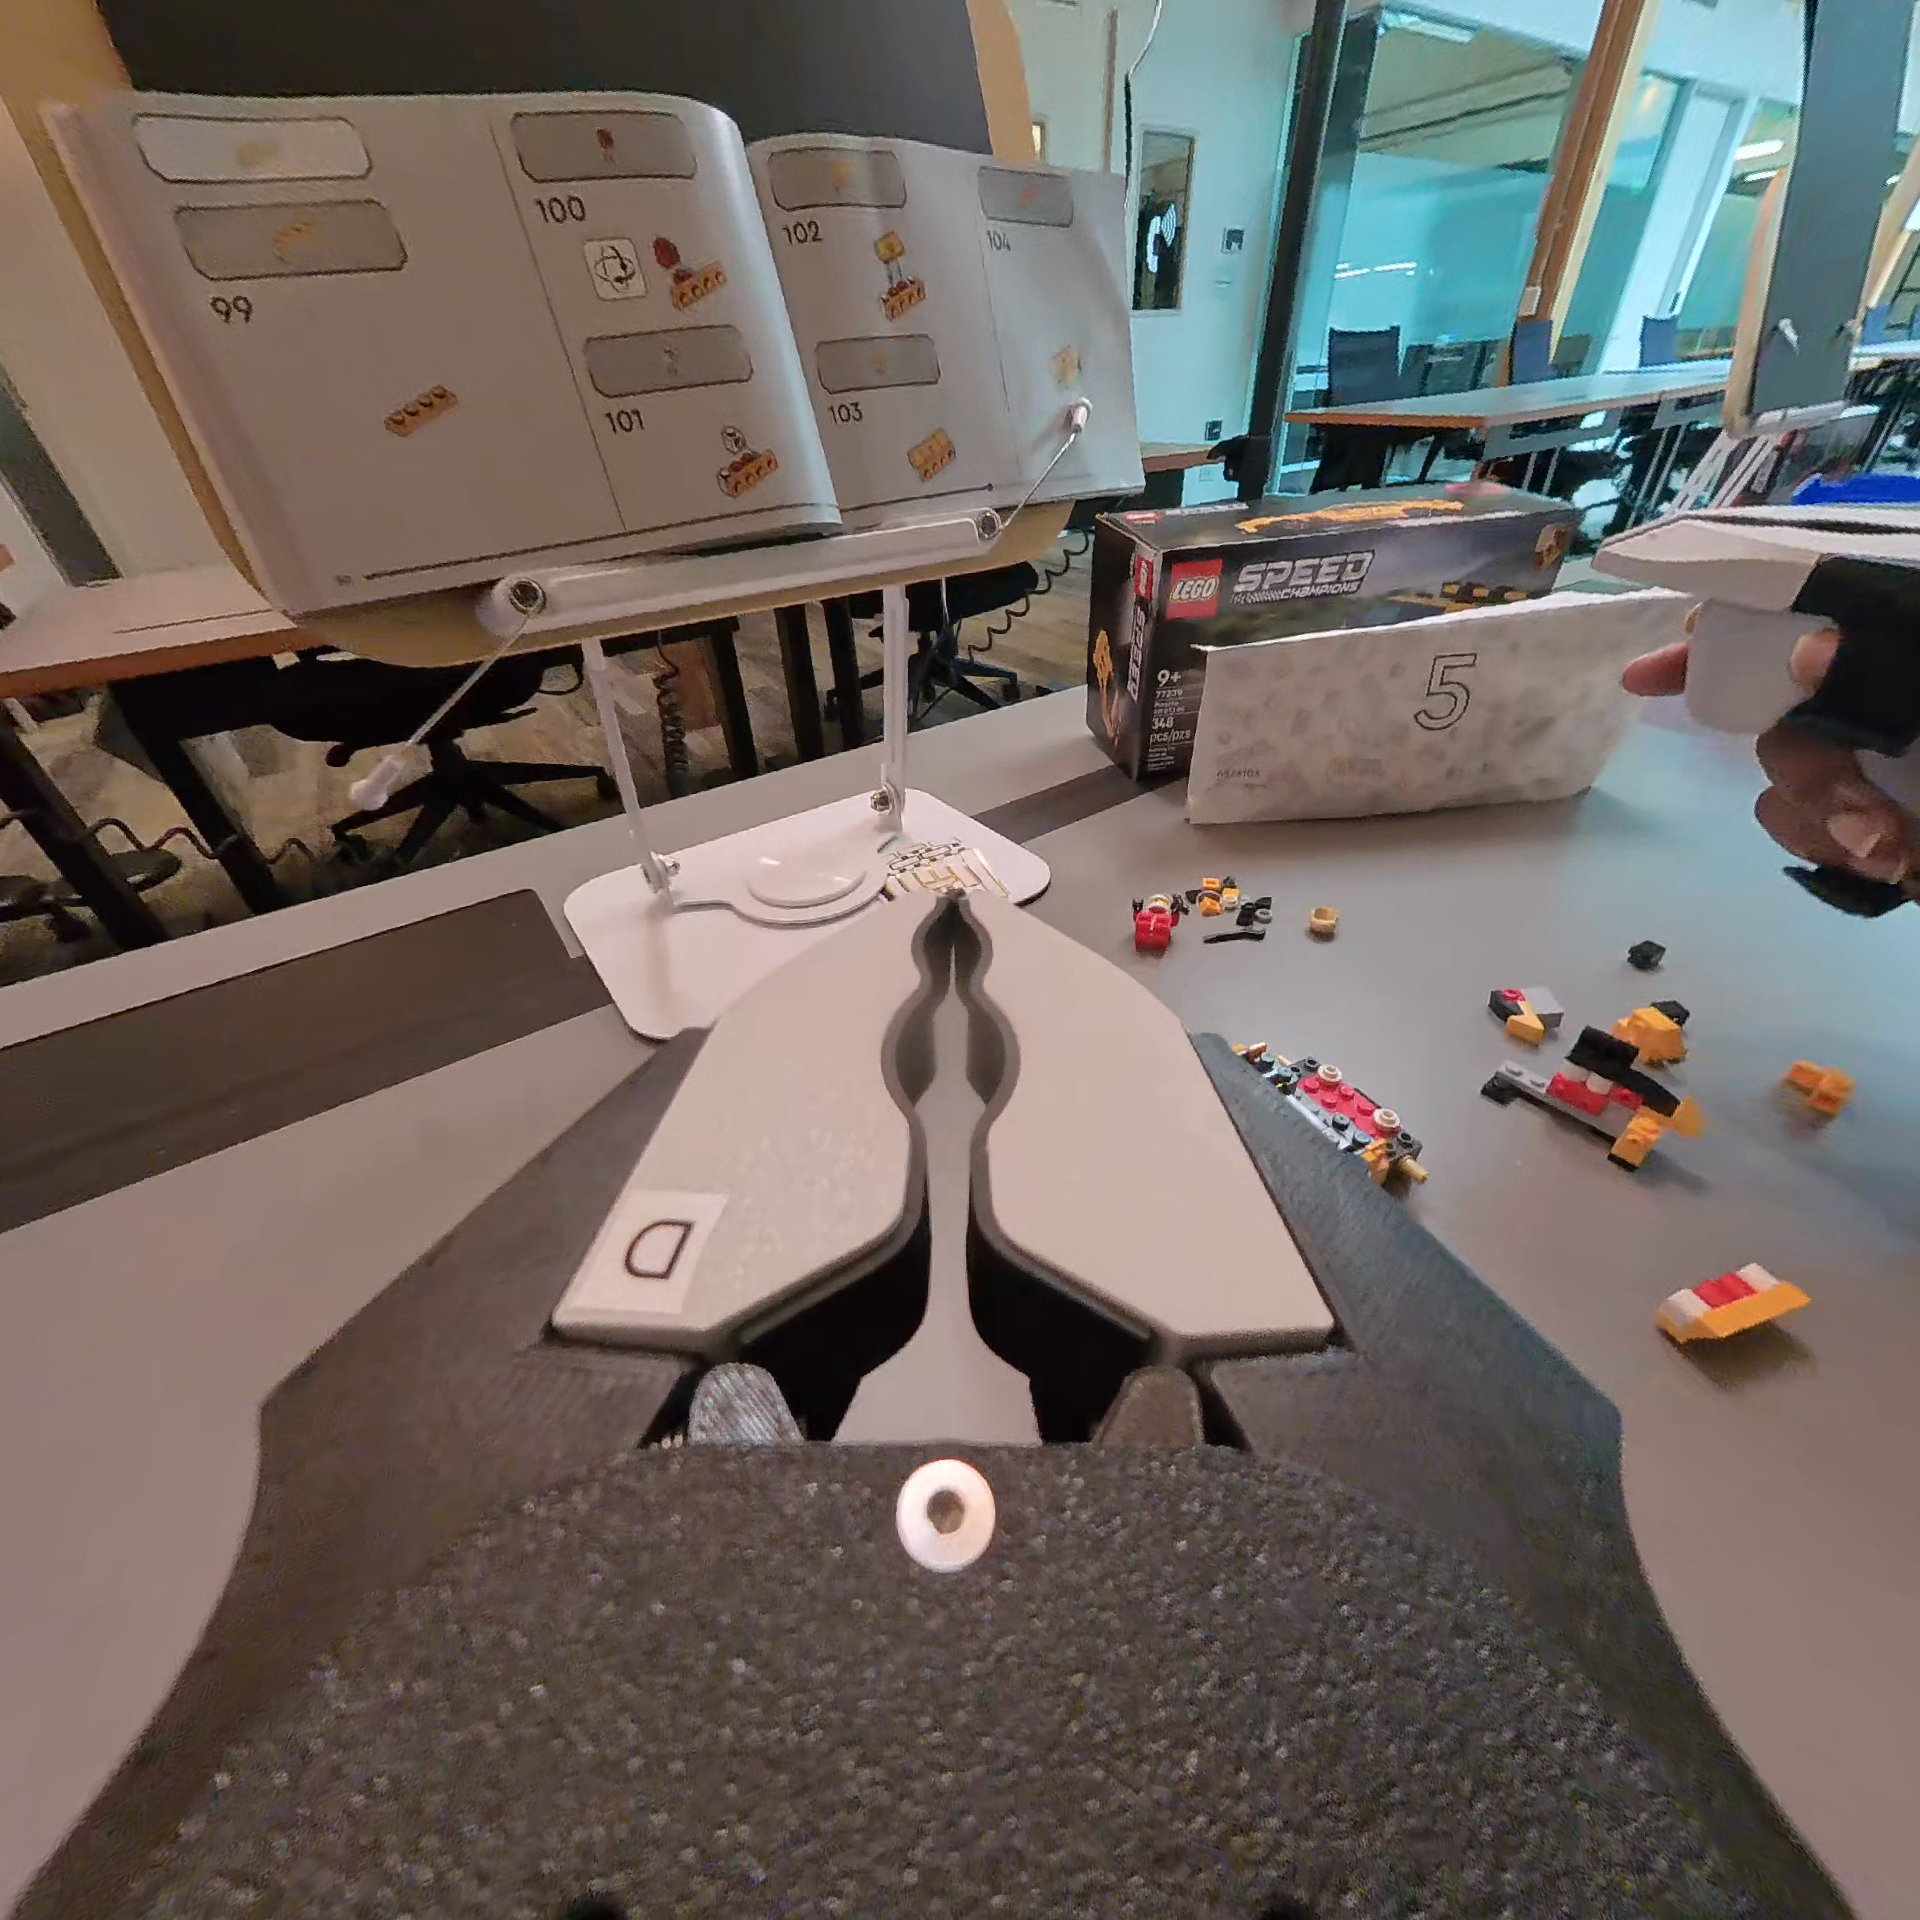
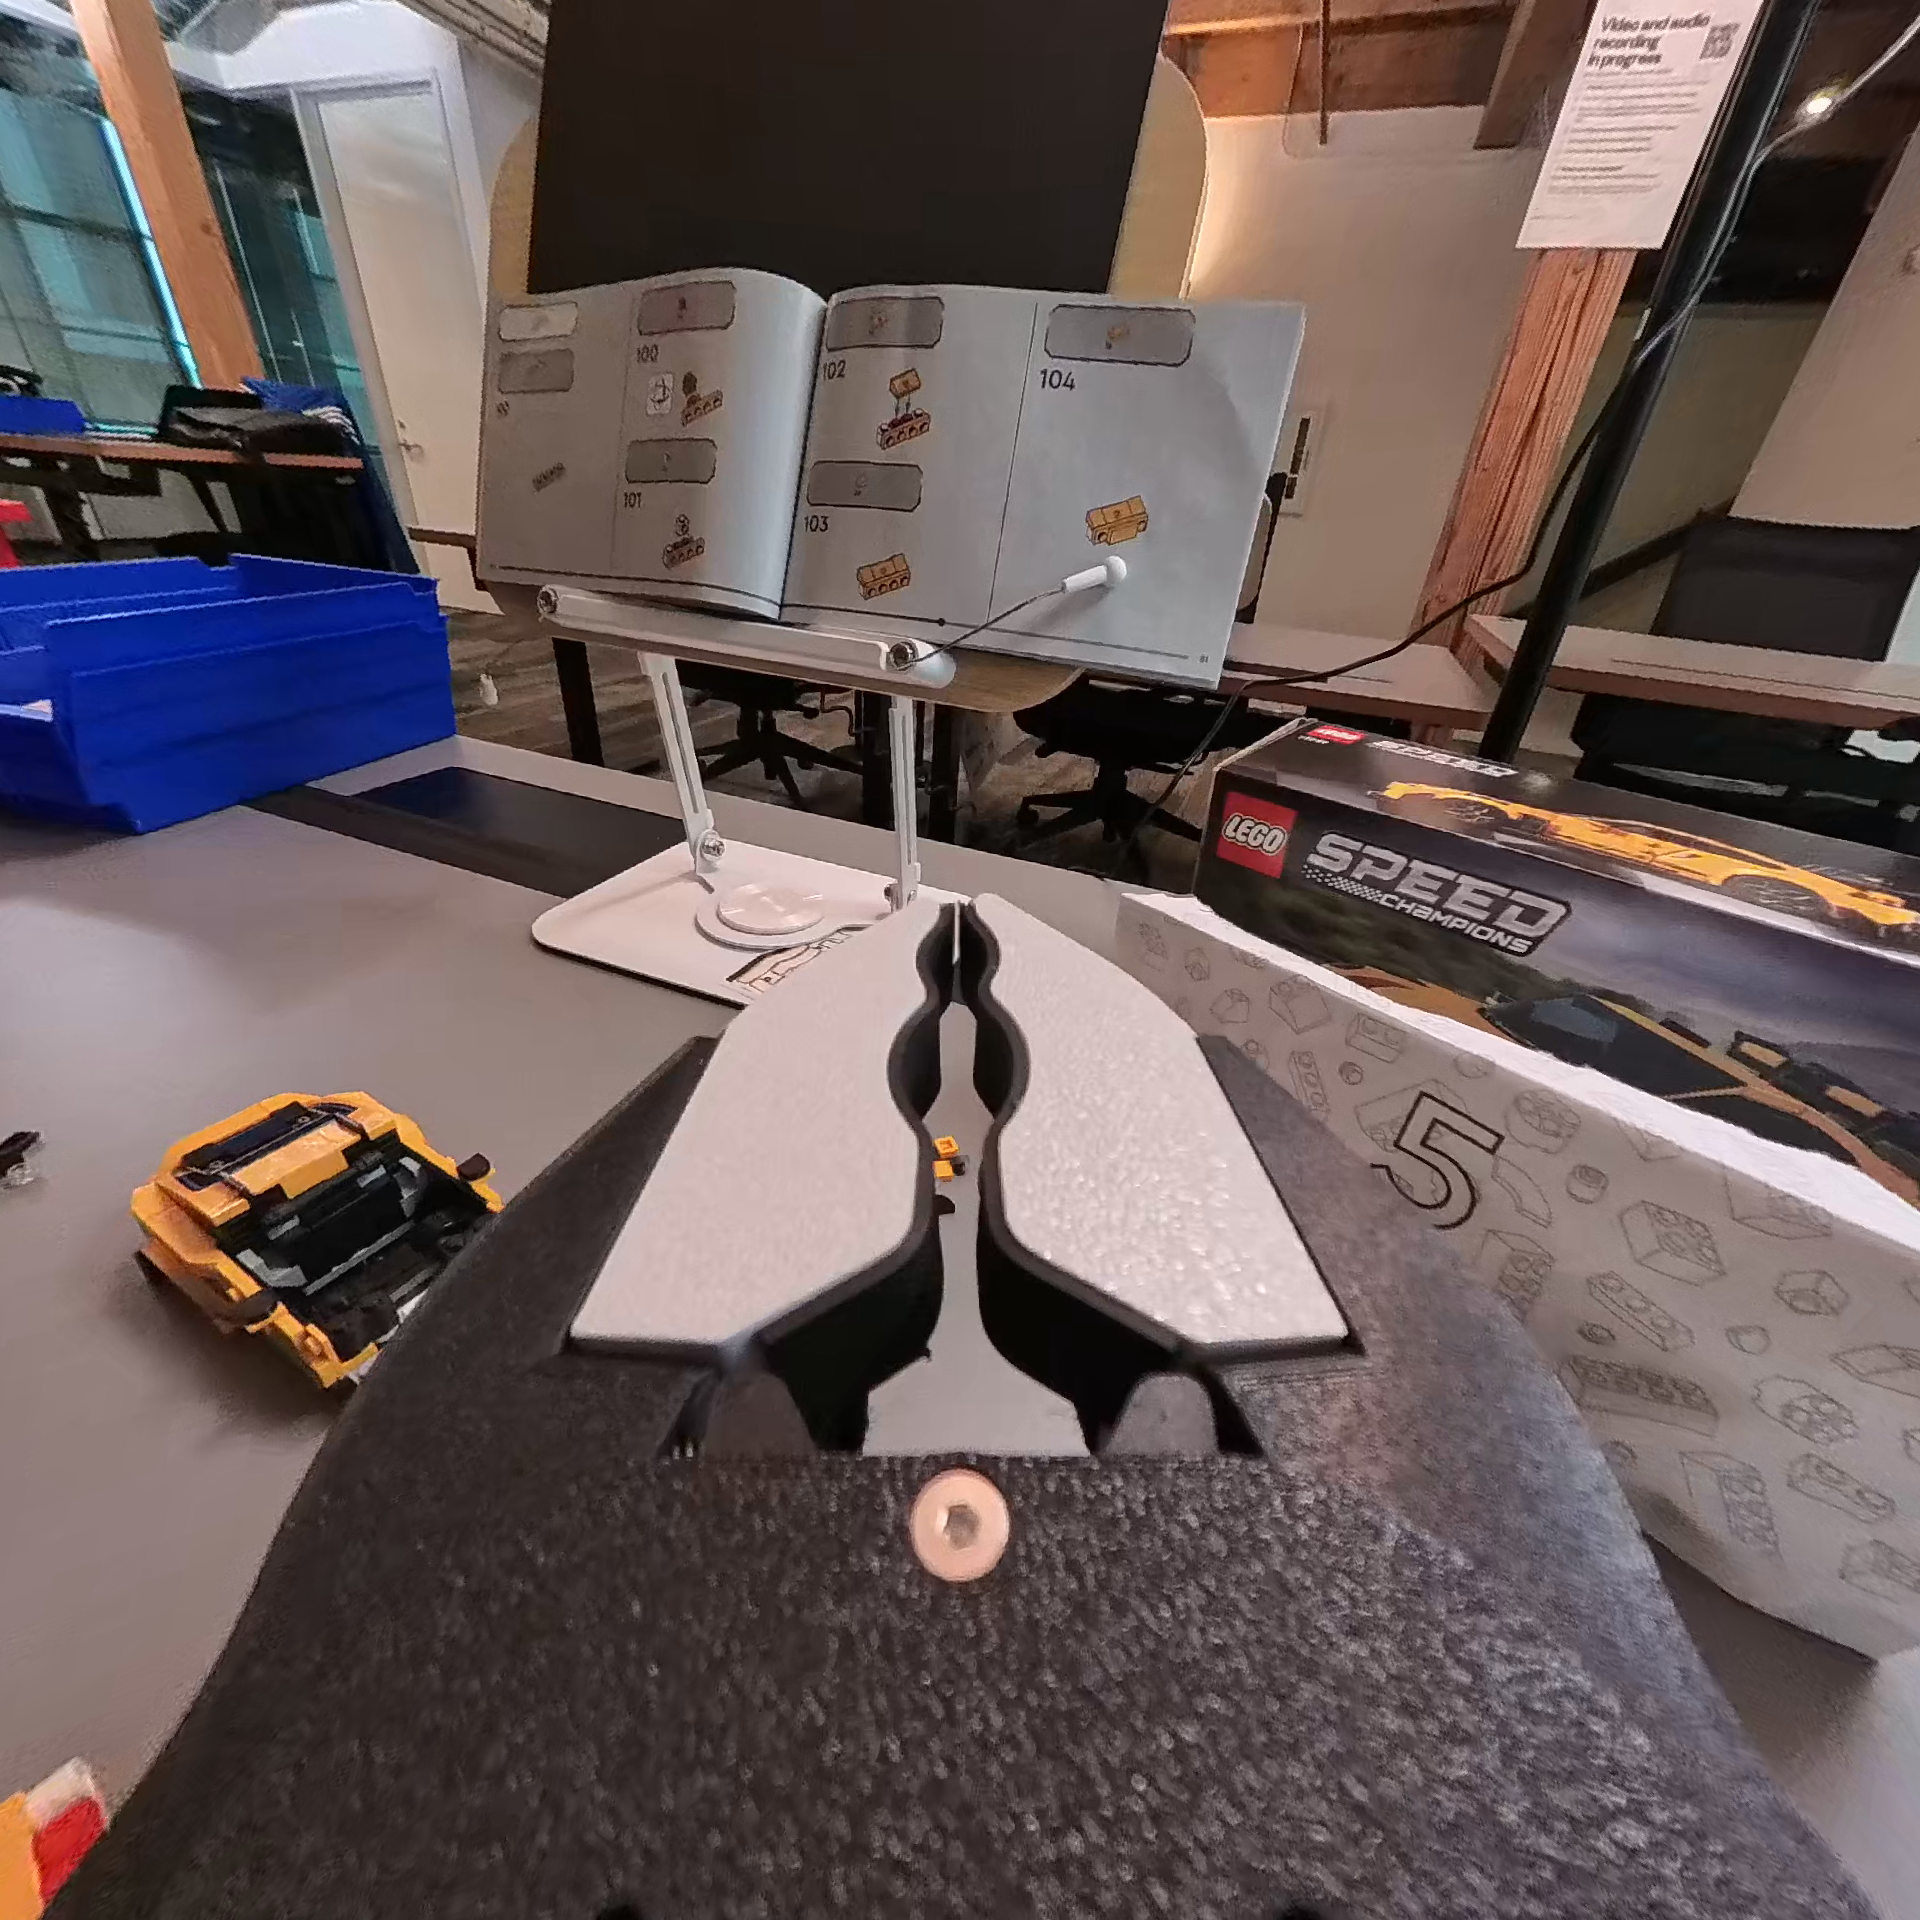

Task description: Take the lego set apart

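A partly built yellow and black lego car (image 2: 301,1226) sits on the grey table (image 2: 260,987), left of my right gripper (image 2: 958,920), whose body hides its near corner. The right gripper is shut and empty above the table. My left gripper (image 1: 951,914) is also shut and empty. To its right lie a black, red and grey lego section (image 1: 1340,1107), a mixed yellow, red and black cluster (image 1: 1600,1081), a small yellow, red and white piece (image 1: 1730,1304) and several tiny parts (image 1: 1205,904). The right gripper, held in a hand, also shows in the left wrist view (image 1: 1766,582).
An open instruction booklet (image 1: 582,332) rests on a white stand (image 1: 748,914) ahead of both grippers. A lego box (image 2: 1558,894) and a white numbered bag (image 2: 1558,1247) stand at the right. Blue bins (image 2: 208,686) sit at the far left. The table edge runs behind the stand. The grippers' ends are close to 25 cm from one another.
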{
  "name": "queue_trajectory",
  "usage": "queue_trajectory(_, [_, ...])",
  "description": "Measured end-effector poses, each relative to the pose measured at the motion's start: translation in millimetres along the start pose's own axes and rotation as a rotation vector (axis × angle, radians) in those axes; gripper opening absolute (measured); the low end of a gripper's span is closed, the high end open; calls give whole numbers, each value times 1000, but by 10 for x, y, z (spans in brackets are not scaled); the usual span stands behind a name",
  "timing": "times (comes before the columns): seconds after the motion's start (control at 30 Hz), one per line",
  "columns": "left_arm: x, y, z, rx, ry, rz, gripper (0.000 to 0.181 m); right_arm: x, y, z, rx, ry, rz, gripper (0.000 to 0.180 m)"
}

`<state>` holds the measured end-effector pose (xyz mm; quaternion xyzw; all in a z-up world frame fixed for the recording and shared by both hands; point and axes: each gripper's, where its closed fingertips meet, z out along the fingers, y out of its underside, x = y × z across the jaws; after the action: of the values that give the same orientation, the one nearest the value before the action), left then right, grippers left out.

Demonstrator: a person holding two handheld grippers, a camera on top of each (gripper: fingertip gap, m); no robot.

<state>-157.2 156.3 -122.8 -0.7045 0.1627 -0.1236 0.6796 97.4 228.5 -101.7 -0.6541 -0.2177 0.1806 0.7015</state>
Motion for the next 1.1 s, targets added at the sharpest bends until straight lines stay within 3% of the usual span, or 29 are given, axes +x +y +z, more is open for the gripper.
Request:
queue_trajectory(0.3, [23, 74, -2, -29, 24, 14, 0, -126, 73, 17, -8, -75, -21, 15])
queue_trajectory(1.1, [-17, 103, -4, -43, -13, 28, 0, -298, 309, 89, -100, -159, -45, 10])
